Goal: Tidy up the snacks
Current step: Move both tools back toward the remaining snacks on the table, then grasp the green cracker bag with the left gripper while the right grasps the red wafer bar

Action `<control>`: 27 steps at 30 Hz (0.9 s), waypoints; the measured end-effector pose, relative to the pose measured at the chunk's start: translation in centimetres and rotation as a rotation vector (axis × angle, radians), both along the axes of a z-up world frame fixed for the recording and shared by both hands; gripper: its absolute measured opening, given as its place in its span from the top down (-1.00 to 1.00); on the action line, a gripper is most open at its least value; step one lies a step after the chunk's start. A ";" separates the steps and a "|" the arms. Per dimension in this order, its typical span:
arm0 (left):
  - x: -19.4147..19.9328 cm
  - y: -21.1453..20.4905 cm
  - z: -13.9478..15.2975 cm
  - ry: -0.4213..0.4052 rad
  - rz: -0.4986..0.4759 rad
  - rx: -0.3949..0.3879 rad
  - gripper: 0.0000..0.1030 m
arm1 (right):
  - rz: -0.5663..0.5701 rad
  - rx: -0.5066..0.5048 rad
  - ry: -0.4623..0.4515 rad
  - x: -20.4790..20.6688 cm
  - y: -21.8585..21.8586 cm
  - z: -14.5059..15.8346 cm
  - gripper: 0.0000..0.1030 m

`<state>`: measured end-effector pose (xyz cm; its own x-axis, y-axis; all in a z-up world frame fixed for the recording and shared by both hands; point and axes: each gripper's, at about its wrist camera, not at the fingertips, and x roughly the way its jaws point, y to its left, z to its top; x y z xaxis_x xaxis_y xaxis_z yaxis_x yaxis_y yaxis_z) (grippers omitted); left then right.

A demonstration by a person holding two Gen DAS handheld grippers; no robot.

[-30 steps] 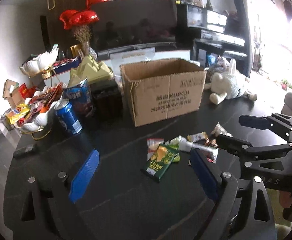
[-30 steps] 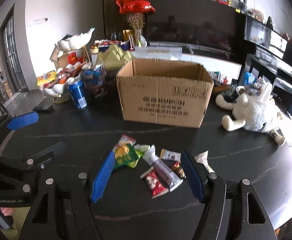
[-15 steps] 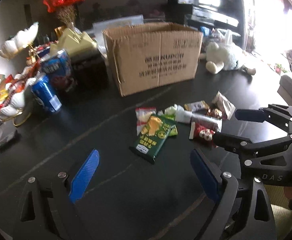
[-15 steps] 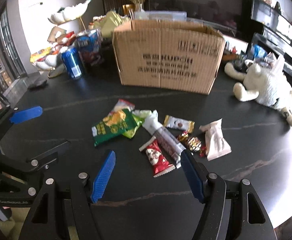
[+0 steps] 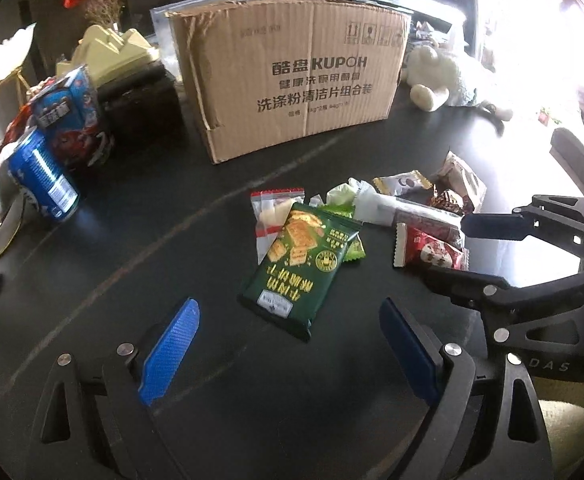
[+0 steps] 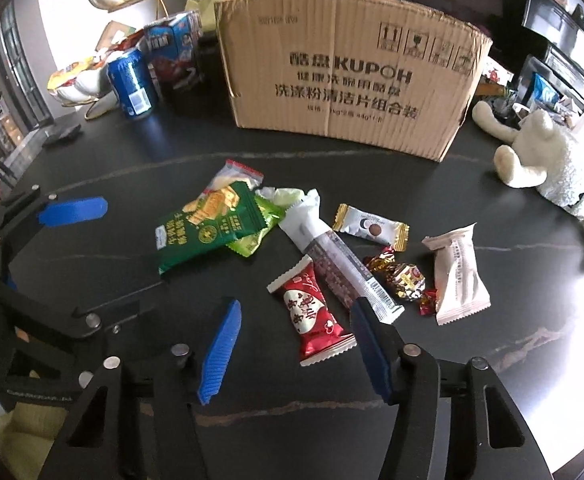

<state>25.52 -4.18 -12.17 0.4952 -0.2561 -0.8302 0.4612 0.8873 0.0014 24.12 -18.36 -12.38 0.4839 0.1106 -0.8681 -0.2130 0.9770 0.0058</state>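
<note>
Several wrapped snacks lie loose on the dark table (image 5: pixel 132 240) in front of a brown cardboard box (image 5: pixel 292 68), also seen in the right wrist view (image 6: pixel 347 72). A dark green cracker packet (image 5: pixel 299 272) lies just ahead of my open left gripper (image 5: pixel 288 344). A red heart packet (image 6: pixel 313 320) lies between the blue pads of my open right gripper (image 6: pixel 295 344). Beside it are a long white bar (image 6: pixel 331 260), a white-gold candy (image 6: pixel 369 228), a pale pouch (image 6: pixel 457 272) and foil sweets (image 6: pixel 399 276). Both grippers are empty.
A blue can (image 5: pixel 44 176), a blue snack carton (image 5: pixel 72 116), a black box (image 5: pixel 140 108) and a white shell dish with snacks (image 6: pixel 80 80) crowd the left. A white plush toy (image 6: pixel 551 160) lies at the right near the table edge.
Both grippers have moved forward and down toward the snack pile. The green packet now lies just ahead of the left pads, and the red packet between the right pads. Both stay open.
</note>
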 end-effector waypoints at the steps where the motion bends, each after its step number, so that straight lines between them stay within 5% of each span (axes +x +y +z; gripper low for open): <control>1: 0.3 -0.1 -0.1 0.003 -0.004 -0.001 -0.78 | -0.001 -0.004 0.003 0.1 0.0 -0.2 -0.10; 14: 2.7 -1.1 -1.9 0.056 -0.042 -0.027 -0.52 | -0.008 -0.003 0.046 1.3 0.1 -1.5 0.16; 19: 3.2 -1.1 -2.5 0.090 -0.030 -0.050 -0.15 | -0.010 0.008 0.060 1.6 0.1 -1.9 0.47; 27: 3.1 -0.8 -2.5 0.094 -0.005 -0.074 0.10 | -0.019 0.045 0.058 1.7 0.0 -1.8 0.55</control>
